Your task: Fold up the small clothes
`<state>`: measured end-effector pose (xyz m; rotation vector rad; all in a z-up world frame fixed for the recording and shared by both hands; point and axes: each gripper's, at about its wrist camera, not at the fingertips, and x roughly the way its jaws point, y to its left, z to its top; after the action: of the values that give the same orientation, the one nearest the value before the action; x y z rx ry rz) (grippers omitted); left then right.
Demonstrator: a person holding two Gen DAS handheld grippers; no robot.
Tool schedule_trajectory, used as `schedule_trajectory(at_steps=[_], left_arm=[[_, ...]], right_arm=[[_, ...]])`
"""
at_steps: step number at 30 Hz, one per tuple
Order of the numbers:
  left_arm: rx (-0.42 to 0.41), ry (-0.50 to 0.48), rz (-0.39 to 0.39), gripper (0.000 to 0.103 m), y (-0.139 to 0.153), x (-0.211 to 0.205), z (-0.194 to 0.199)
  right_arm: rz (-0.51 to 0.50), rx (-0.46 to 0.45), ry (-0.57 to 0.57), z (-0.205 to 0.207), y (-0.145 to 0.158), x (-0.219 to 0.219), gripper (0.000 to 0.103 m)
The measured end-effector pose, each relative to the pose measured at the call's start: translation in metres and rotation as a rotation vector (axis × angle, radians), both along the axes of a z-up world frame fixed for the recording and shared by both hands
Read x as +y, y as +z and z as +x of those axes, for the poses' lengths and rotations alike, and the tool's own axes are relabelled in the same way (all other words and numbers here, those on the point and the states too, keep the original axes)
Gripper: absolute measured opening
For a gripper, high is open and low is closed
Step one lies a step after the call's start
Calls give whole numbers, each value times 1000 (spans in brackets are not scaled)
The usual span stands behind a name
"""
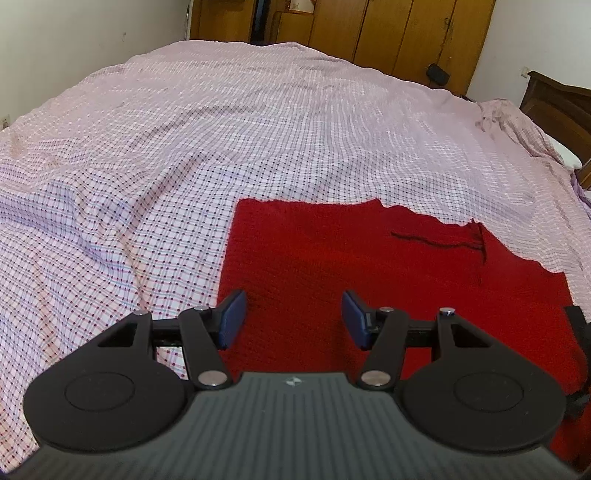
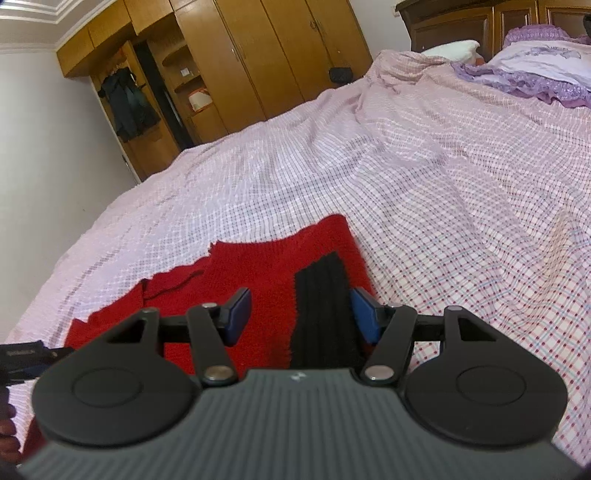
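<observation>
Both tongs hang over the near edge of a bed, jaws parted and nothing between the pads. Left gripper sits above the near left part of a red knitted garment, its blue pads clear of the wool, with the left pad just about over the garment's left edge. Right gripper hovers over the garment's right side, where a black ribbed band runs away from the camera; the right pad is near the band's outer edge, and whether it touches the fabric cannot be told.

The garment lies flat on a pink checked bedspread, close to the near edge of the bed. Its far edge is uneven, stepping down toward the right in the left wrist view, and a loose dark thread or seam shows near that step. Nothing lies on top of it.

Beyond the garment the bedspread runs wrinkled and bare up the bed. At the head, on the right, lies a purple frilled pillow with a white pillow beside it, against a dark wooden headboard. Along the far side stands a wooden wardrobe, with dark clothes hanging in its open section.
</observation>
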<state>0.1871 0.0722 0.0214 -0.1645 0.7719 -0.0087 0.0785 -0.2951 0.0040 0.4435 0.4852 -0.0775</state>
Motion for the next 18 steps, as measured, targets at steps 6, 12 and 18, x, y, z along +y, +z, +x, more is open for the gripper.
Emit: schedule_trajectory(at_steps=[6, 12, 18], left_arm=[[2, -7, 32, 62, -6, -3, 3], [2, -6, 43, 63, -11, -3, 4], [2, -7, 45, 63, -11, -3, 4]], right_arm=[[-5, 33, 6, 6, -7, 2, 62], [-49, 61, 20, 11, -11, 7, 62], [-56, 60, 12, 10, -13, 7, 62]])
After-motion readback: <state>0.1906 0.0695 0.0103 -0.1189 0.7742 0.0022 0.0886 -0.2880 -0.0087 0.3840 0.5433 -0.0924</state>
